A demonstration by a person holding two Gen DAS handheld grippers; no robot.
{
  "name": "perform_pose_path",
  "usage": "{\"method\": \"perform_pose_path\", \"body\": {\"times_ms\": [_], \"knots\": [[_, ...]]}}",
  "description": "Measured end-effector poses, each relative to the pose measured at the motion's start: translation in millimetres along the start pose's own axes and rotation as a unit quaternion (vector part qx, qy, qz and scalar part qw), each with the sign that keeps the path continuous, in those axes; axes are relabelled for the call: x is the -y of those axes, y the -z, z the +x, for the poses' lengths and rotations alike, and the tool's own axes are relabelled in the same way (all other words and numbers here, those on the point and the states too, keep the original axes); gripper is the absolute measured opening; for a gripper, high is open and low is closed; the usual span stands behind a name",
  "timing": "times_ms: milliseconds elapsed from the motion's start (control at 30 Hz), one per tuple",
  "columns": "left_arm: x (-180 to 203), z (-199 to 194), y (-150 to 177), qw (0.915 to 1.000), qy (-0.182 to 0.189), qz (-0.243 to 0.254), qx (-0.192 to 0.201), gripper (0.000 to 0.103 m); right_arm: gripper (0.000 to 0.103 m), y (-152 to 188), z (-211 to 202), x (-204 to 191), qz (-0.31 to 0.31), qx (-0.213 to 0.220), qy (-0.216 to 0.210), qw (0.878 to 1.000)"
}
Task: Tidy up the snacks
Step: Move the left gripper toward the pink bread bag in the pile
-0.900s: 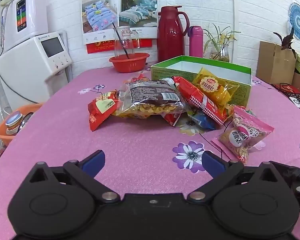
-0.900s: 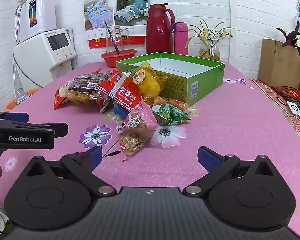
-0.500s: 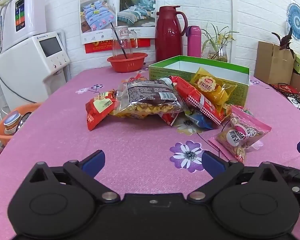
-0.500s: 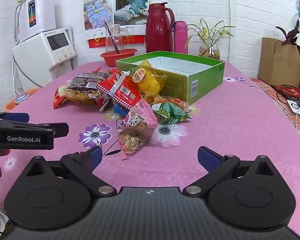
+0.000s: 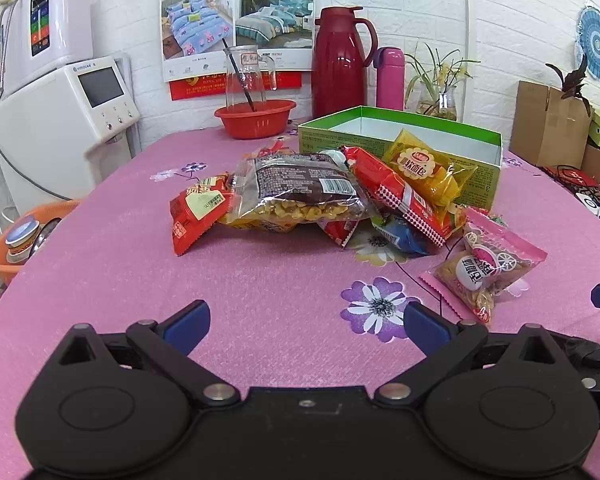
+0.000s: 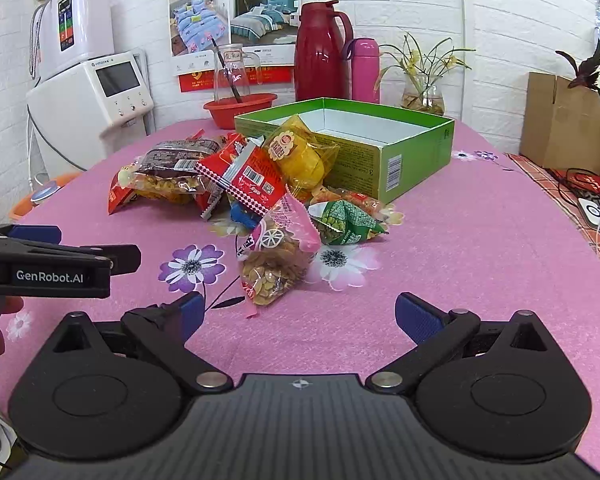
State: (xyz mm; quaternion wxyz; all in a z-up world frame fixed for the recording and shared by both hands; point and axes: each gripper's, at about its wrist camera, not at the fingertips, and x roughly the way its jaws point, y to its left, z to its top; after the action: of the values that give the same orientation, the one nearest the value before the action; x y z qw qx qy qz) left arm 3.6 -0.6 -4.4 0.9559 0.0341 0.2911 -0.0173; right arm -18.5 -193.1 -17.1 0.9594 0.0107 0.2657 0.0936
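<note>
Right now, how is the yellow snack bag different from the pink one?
The yellow bag leans against the green box; the pink bag lies on the tablecloth nearest the grippers. The yellow bag holds yellow buns, the pink bag small tan pieces. Both are see-through, with a round label, and still outside the box.

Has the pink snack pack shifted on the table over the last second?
No. The pink snack pack keeps its spot between the purple flower print and the white one.
</note>
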Motion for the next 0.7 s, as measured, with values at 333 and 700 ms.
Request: {"method": "perform_pose_path", "body": {"times_ms": [333,700], "knots": [[-0.6,3.5,0.0,1.0000,0.001,-0.002,-0.003,0.103,0.103,-0.1,4.7,-3.2,-0.005,-0.005,0.000,1.000],[0.0,9.0,-2.5,1.0000,0.005,-0.002,-0.006,0.103,0.103,-2.2,10.2,-6.2,-0.021,-0.006,-0.001,1.000]]}}
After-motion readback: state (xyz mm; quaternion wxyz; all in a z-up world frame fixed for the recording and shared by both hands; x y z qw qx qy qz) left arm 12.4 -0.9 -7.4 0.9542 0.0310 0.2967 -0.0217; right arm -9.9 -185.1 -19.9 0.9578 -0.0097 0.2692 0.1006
